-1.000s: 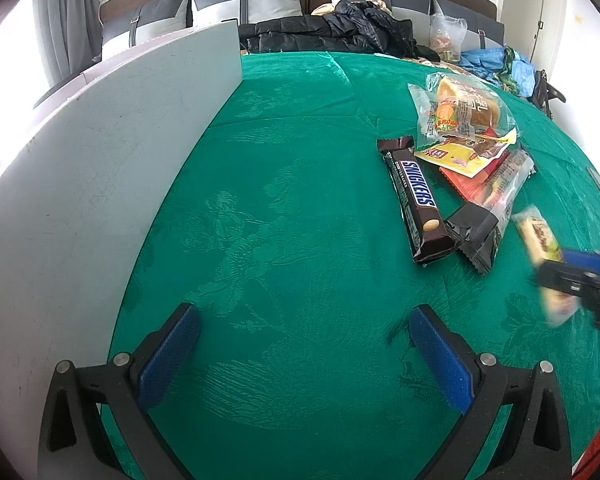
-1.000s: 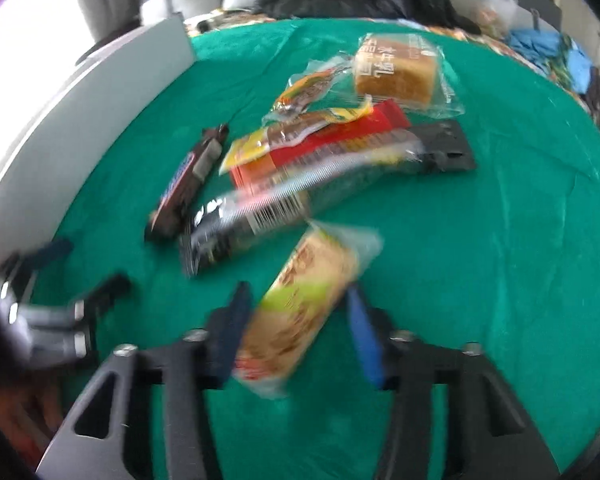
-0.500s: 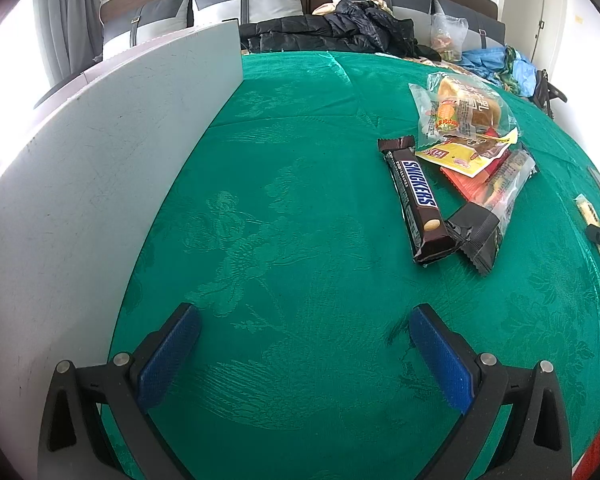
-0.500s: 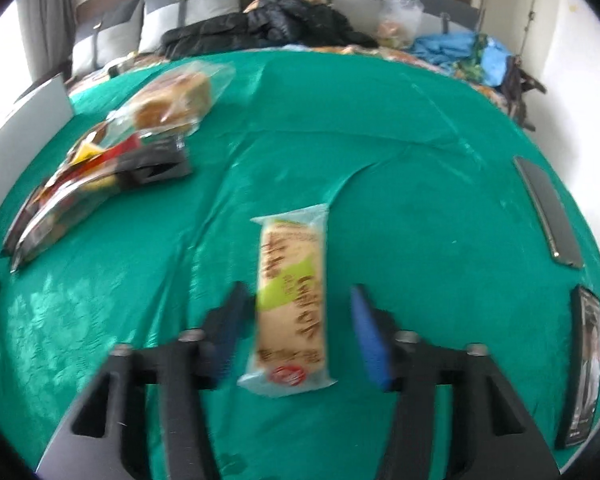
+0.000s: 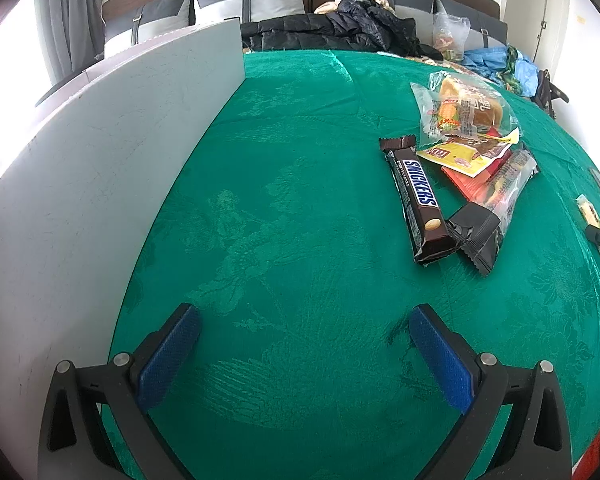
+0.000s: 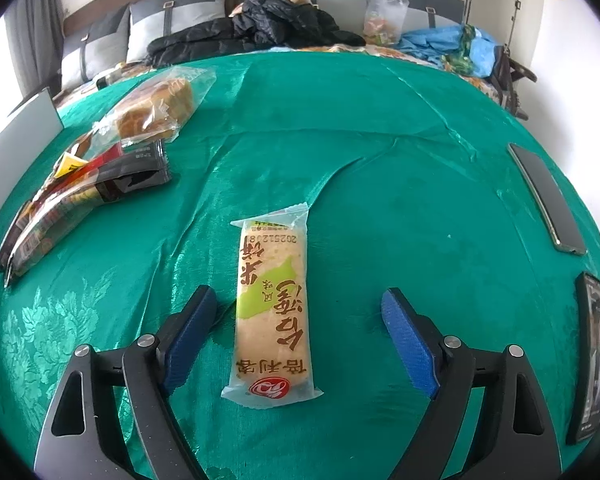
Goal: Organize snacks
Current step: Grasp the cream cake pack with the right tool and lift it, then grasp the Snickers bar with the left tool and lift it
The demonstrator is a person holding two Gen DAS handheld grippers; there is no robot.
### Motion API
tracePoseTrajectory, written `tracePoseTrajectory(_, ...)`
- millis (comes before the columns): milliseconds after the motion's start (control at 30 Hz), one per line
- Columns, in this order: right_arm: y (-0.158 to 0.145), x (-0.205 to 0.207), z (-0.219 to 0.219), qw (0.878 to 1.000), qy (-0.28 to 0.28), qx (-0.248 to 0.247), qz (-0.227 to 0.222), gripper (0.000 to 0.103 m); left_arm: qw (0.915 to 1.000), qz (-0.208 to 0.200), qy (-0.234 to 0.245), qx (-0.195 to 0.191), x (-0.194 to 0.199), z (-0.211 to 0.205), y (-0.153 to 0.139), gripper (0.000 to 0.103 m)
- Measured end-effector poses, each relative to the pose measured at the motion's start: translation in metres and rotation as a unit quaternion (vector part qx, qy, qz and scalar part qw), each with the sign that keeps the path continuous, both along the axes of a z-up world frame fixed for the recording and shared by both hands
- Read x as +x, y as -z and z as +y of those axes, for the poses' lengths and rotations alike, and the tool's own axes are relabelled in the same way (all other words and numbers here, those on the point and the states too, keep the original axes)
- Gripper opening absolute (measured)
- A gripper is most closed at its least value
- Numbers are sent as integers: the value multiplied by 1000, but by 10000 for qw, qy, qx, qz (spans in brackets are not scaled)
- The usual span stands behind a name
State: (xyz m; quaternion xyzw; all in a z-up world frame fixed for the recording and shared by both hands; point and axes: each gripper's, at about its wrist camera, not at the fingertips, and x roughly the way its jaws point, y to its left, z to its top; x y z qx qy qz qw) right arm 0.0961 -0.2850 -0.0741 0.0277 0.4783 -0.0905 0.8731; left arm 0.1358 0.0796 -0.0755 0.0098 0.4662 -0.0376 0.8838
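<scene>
A rice cracker packet (image 6: 274, 312) lies flat on the green tablecloth between the spread fingers of my right gripper (image 6: 300, 312), which is open and not touching it. The packet also shows at the far right of the left wrist view (image 5: 589, 212). A Snickers bar (image 5: 418, 198) lies beside a pile of snack packets (image 5: 488, 176) topped by a bagged bread (image 5: 466, 108). The pile also shows in the right wrist view (image 6: 100, 168). My left gripper (image 5: 300, 344) is open and empty over bare cloth.
A grey board (image 5: 92, 184) stands along the table's left side. Two phones (image 6: 546, 196) (image 6: 590, 360) lie at the right edge. A black jacket (image 6: 260, 24) and bags lie on the sofa behind the table.
My right gripper carried the rice cracker packet away from the pile to the right, set it on the cloth and opened. The left gripper has not moved.
</scene>
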Motion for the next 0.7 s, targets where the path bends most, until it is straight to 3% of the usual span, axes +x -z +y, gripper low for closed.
tracePoseTrajectory(67,0,0,0,10000,-1,-1,0,86,9995,257,-17,-175,6,0,-5,103)
tracePoseTrajectory(200,0,0,0,10000,0,3,-1,87,9970,-2,26,-769,22,-8,-33,103)
tracePoseTrajectory(267,0,0,0,10000,0,-2,-1,87,9972,30,155,-726,40,-24,-40,103)
tracePoseTrajectory(367,0,0,-1,10000,0,1,-1,87,9986,184,390,-300,67,-55,-36,97)
tracePoseTrajectory(467,0,0,-1,10000,0,2,-2,87,9981,447,415,22,87,-73,-22,76)
tracePoseTrajectory(500,0,0,-1,10000,0,3,-2,87,9978,554,367,11,92,-75,-17,58)
tracePoseTrajectory(600,0,0,-1,10000,1,6,-3,87,9982,563,143,-149,95,-67,-13,25)
tracePoseTrajectory(633,0,0,-1,10000,1,7,-5,87,9980,554,75,-280,93,-61,-15,18)
tracePoseTrajectory(700,0,0,-1,10000,1,7,-4,87,9971,579,-45,-486,88,-46,-15,17)
